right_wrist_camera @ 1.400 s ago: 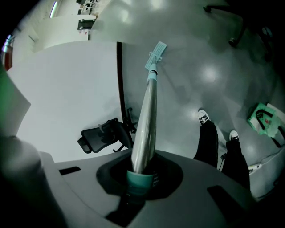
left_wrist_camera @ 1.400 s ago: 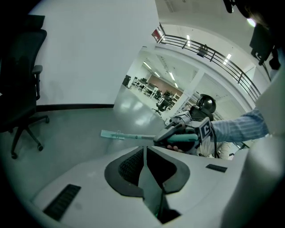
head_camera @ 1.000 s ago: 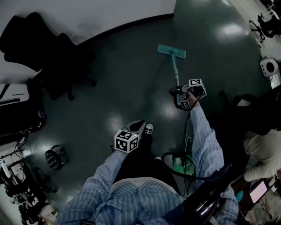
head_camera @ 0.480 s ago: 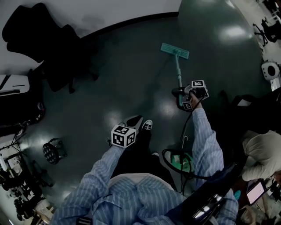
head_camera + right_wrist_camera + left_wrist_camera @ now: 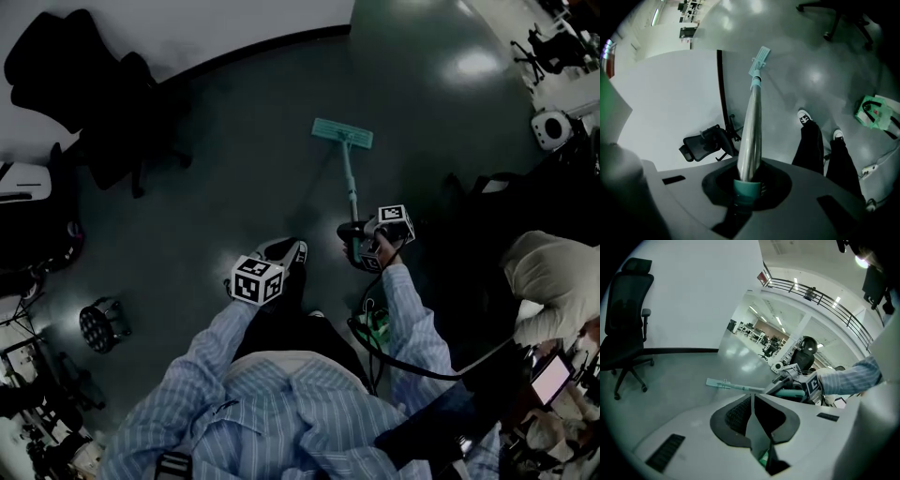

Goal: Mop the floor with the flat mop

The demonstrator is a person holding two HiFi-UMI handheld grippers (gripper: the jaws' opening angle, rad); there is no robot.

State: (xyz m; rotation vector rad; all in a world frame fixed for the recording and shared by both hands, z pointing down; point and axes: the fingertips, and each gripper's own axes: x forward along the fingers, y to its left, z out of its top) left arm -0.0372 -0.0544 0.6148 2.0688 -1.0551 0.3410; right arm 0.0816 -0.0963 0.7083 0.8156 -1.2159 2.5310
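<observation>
Presumably light and rigid, the flat mop [image 5: 342, 134] steers best from its pole's upper end, where the right gripper [image 5: 359, 242] is clamped; left gripper [image 5: 281, 255] closed, empty.

- Nothing I can actually read from here: no words, brands or numbers.
- Red sign [image 5: 762, 277] high on the wall: too small to make out.

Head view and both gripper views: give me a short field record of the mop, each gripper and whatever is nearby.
mop: teal flat mop, head lying on the dark floor ahead of the person
handle: gripped by the right gripper
left gripper: jaws together, empty, off the mop
nearby: black office chair; green bag on the floor
</observation>
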